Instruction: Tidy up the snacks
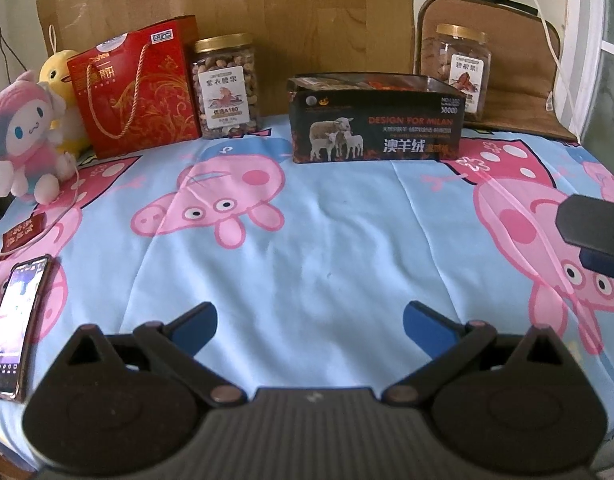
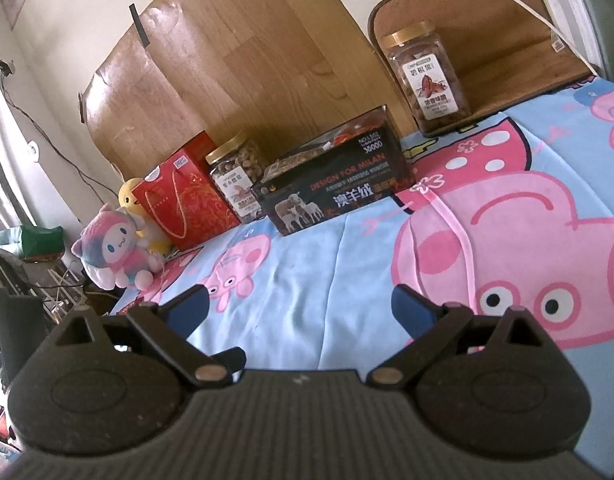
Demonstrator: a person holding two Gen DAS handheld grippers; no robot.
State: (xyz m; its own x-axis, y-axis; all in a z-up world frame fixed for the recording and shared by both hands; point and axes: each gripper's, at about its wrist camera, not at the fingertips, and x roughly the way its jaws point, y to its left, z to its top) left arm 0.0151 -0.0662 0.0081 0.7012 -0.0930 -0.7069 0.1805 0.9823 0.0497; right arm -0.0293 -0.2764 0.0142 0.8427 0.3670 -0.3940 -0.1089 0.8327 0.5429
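Note:
A black box printed with sheep stands open at the back of the cartoon-pig sheet, snack packets showing inside it. Left of it stand a gold-lidded jar of nuts and a red gift bag. A second nut jar stands on a brown mat at the back right. My left gripper is open over bare sheet, well short of the box. My right gripper is open too, nothing between its fingers; part of it shows at the right edge of the left wrist view.
Two plush toys sit at the back left by the red bag. A phone and a small red packet lie at the sheet's left edge. A wooden board leans behind the snacks. A white cable hangs at right.

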